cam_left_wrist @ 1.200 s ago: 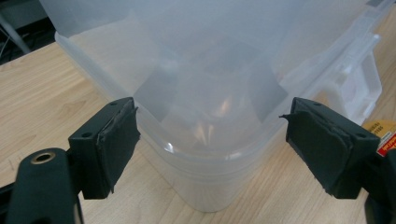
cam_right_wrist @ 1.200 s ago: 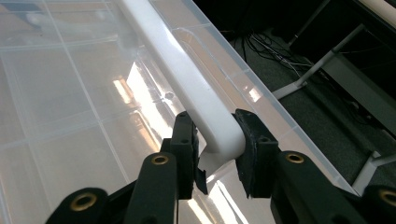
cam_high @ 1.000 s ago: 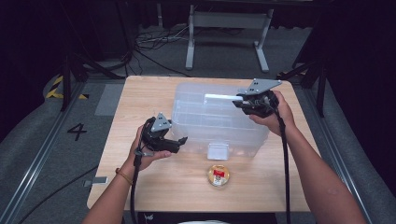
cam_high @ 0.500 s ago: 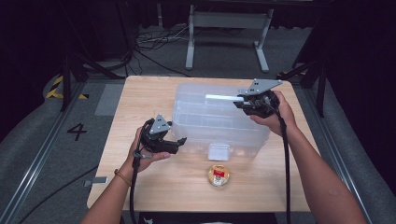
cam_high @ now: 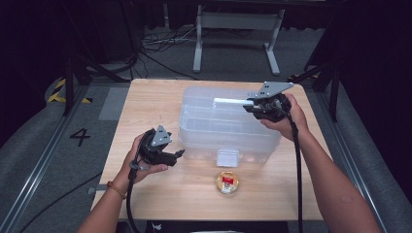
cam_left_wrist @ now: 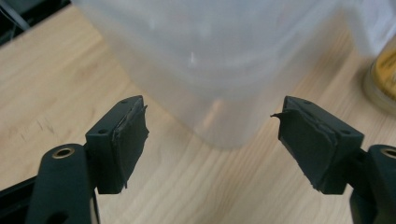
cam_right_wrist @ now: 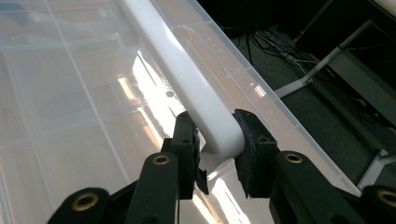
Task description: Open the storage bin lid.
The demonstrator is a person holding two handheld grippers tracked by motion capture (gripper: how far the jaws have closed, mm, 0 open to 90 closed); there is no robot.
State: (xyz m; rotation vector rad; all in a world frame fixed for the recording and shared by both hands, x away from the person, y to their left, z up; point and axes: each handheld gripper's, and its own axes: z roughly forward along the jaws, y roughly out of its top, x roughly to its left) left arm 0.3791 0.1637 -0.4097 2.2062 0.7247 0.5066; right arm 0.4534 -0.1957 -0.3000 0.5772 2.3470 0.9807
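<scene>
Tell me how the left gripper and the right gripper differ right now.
The left gripper is open, its fingers spread wide with nothing between them; the right gripper is shut on the white handle of the clear plastic bin. The left sits low by the bin's near corner; the right is up at its far rim. Both are black and hand-held.

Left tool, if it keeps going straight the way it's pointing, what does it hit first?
Most likely the rounded near corner of the clear plastic bin, straight ahead between the left tool's open jaws; only bare table lies before it.
</scene>
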